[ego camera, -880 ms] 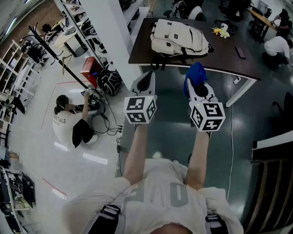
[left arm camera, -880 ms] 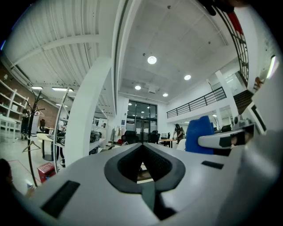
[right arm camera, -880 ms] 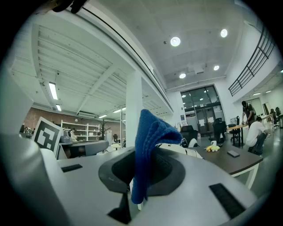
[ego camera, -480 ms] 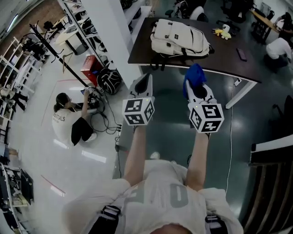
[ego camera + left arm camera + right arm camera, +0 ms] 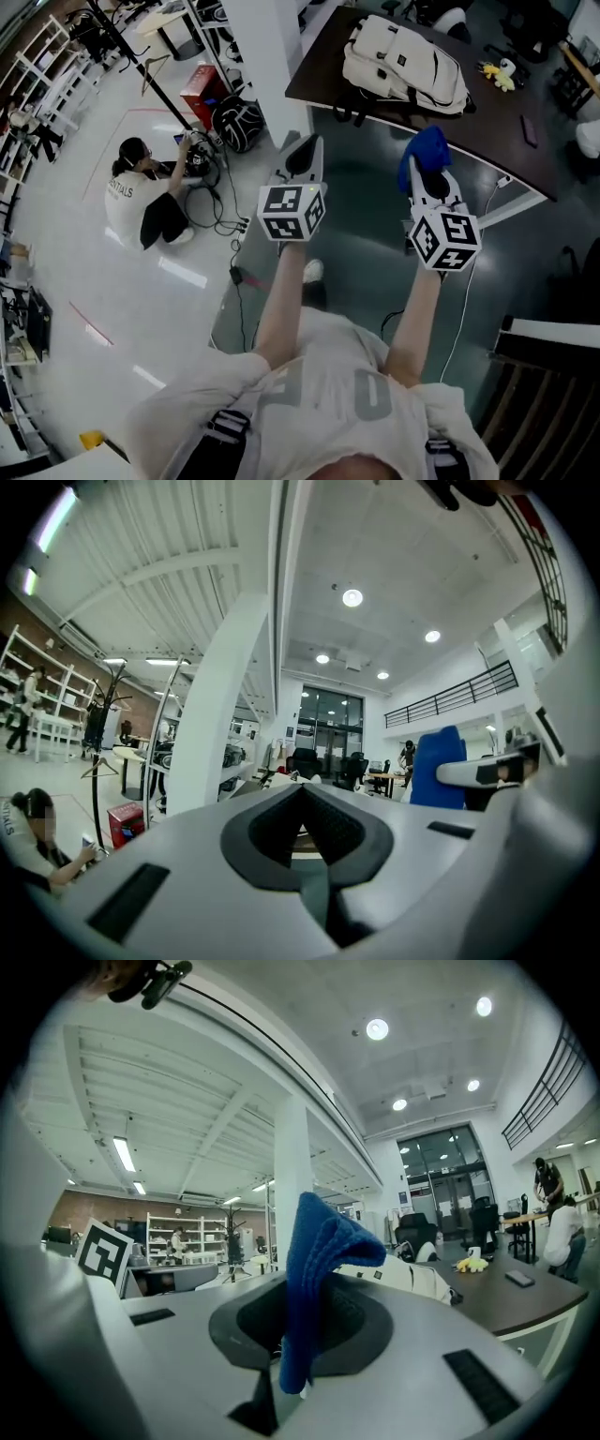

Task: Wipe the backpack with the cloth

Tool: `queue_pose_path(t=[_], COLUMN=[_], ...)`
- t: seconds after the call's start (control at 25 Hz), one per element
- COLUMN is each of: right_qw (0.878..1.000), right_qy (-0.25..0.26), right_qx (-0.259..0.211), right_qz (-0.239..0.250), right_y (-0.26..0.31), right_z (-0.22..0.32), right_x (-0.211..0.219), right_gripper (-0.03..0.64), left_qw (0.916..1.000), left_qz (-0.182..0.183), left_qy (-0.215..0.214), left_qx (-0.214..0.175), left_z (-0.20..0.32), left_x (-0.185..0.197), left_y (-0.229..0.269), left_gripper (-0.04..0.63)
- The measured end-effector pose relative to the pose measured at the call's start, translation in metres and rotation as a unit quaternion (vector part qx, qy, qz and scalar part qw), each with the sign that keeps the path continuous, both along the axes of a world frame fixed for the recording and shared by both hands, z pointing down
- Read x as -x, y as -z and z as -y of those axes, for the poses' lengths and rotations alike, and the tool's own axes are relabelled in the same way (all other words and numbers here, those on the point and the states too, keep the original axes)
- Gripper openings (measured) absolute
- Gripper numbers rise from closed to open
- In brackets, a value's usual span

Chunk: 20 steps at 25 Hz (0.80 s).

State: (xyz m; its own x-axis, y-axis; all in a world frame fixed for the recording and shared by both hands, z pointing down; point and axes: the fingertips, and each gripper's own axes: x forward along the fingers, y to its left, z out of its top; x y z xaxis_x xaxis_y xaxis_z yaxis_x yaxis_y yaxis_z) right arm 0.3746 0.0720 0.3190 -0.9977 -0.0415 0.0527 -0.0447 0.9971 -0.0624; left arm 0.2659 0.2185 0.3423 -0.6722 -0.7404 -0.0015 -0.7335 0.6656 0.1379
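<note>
A cream backpack lies flat on a dark table ahead of me; its side also shows in the right gripper view as the backpack. A blue cloth sticks up out of my right gripper, which is shut on it; the cloth stands pinched between the jaws. My left gripper is shut with nothing in it, its jaws closed together. Both grippers are held level in the air, short of the table's near edge.
A white pillar stands left of the table. A person crouches on the floor at left beside cables and a black bag. A yellow toy and a dark flat item lie on the table. Shelving lines the far left.
The backpack and table have shifted right and nearer in the head view. Both grippers keep their pose, the cloth still in the right one.
</note>
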Motion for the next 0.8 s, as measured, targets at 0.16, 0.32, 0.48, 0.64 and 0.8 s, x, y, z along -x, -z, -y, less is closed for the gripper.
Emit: queue_pose_path(t=[0.16,0.32,0.48,0.64,0.8], right_qw=[0.999,0.998,0.998,0.997,0.995], right_qy=[0.030,0.040,0.032,0.049,0.076], right_qx=[0.026,0.049,0.053,0.051,0.046], right_qz=[0.003,0.017,0.020,-0.008,-0.038], right_y=[-0.011,-0.003,-0.006,-0.030,-0.062], right_z=[0.000,0.000,0.004,0.010,0.032], right_x=[0.071,0.153,0.216,0.269,0.325], right_gripper=[0.038,0.038,0.038,0.038,0.038], left_qw=[0.9996,0.9990,0.9992,0.9988,0.9986], left_qz=[0.002,0.013,0.018,-0.007,-0.020], left_qy=[0.027,0.030,-0.010,-0.039,-0.049], left_qx=[-0.010,-0.030,-0.035,-0.030,0.002], left_z=[-0.008,-0.014,0.004,0.046,0.102], left_x=[0.063,0.145,0.203,0.248,0.291], left_y=[-0.007,0.008,0.010,-0.021,-0.054], left_gripper=[0.005,0.005,0.005,0.005,0.005])
